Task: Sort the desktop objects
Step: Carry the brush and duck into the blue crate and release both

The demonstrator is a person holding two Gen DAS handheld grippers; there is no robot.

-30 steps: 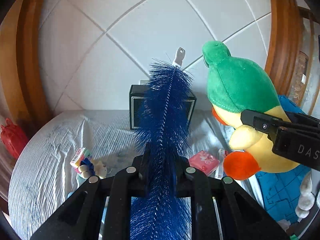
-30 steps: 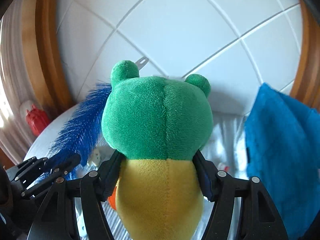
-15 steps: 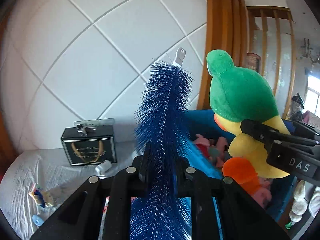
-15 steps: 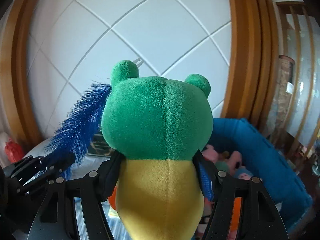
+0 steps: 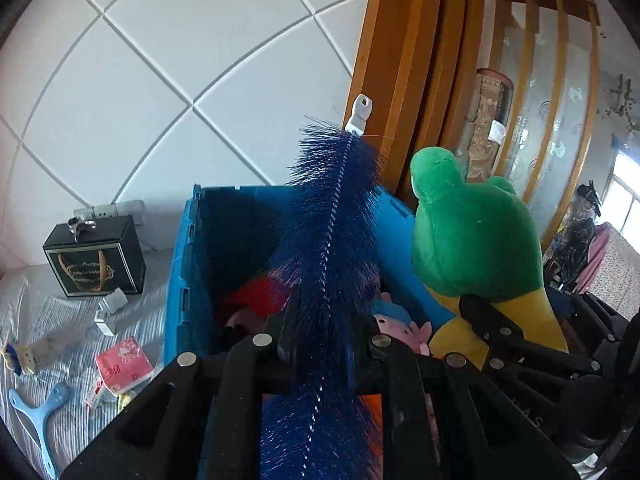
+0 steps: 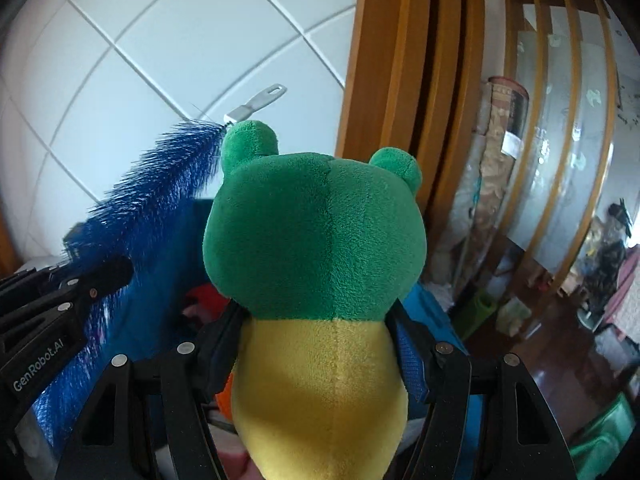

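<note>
While both hands hold their tools above the blue crate [image 5: 188, 280], the left tongs [image 5: 326, 320] are nearly closed and clamp the stem of a blue bristle brush [image 5: 332, 220]. This brush stands up between the two fingers and leans a little away from the camera; its white hanging tab [image 5: 360, 114] is at the top. The right tongs [image 6: 320, 344] are about half open, and their pads press on both sides of a green and yellow plush frog [image 6: 316, 260], at the line where the green head meets the yellow body. The frog is upright, with its back to the right wrist camera.

Both tongs point forward and somewhat down, side by side. In the left wrist view the frog [image 5: 472, 240] and the right tongs are just to the right of the brush, over the right edge of the crate. Inside the crate lie other soft toys [image 5: 400, 320], red and pink. Left of the crate, on a striped cloth [image 5: 60, 312], stand a black gift box [image 5: 96, 256], a pink packet [image 5: 124, 364] and a light blue plastic piece [image 5: 40, 412].
</note>
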